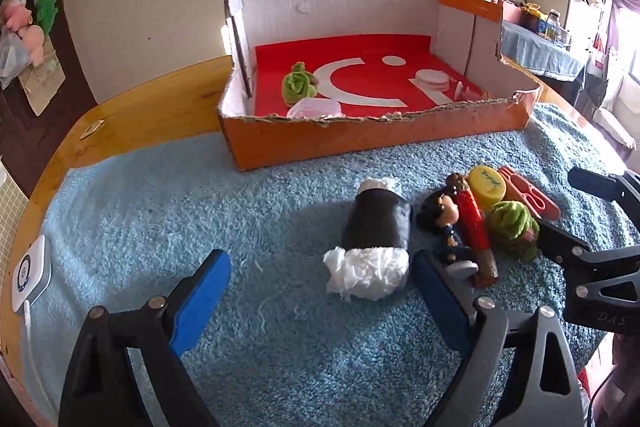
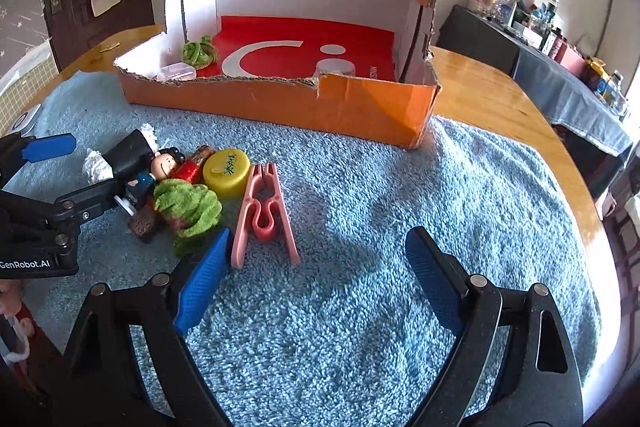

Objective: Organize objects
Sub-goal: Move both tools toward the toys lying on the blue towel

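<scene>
Roll [image 1: 370, 247] — between left fingers [image 1: 202, 301]

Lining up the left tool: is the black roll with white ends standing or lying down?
Lying down. The black roll rests on its side on the blue towel, one white end toward the open left tool, the other toward the box.

Low over the blue towel [image 1: 160, 187] near the desk's front edge, facing the orange box [image 1: 360, 139] at the back: left wrist from left, right wrist from right, sharing box [image 2: 280, 103] and towel [image 2: 400, 187].
</scene>
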Motion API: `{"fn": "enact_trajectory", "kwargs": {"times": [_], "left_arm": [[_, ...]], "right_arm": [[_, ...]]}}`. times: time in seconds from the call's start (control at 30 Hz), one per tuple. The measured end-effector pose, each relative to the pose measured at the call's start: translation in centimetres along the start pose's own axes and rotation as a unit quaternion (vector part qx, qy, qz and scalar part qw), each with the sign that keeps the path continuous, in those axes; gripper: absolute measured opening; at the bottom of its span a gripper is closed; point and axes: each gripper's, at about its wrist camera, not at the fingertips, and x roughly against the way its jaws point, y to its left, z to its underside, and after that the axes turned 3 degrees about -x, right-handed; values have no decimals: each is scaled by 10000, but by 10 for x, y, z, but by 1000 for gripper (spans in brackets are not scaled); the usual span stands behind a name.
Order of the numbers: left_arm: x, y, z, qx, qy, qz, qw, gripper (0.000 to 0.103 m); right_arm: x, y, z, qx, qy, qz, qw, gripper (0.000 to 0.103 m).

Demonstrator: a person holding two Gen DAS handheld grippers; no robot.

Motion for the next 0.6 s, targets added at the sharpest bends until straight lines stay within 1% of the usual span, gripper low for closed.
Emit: {"fn": "enact_trajectory", "kwargs": {"times": [0.13, 0.3, 0.33, 0.47, 0.5, 0.53, 0.57, 0.6], "left_arm": [[-6, 0, -5, -5, 123, 191, 9997, 91], [-10, 0, -10, -95, 168, 258, 9995, 89], [-11, 0, -11, -109, 180, 292, 9994, 89], [-13, 0, -15, -140, 204, 424, 9988, 83], [-13, 0, -15, -155, 197, 443, 9987, 82], [-12, -1, -16, -174, 182, 455, 9986, 79], [-12, -2, -17, -202, 165, 469, 9986, 75], [-12, -3, -17, -225, 148, 482, 9985, 72]], "right_arm": [[-5, 0, -5, 26, 61, -32, 10000, 88], [-11, -5, -9, -101, 131, -199, 9997, 86], [-11, -6, -10, -134, 129, -250, 9995, 84], [-12, -8, -11, -188, 135, -386, 9990, 73], [-12, -7, -12, -176, 125, -412, 9989, 67], [-12, -7, -12, -176, 121, -463, 9987, 62], [-12, -7, -13, -178, 116, -493, 9986, 60], [-12, -6, -13, -169, 93, -507, 9985, 56]]}}
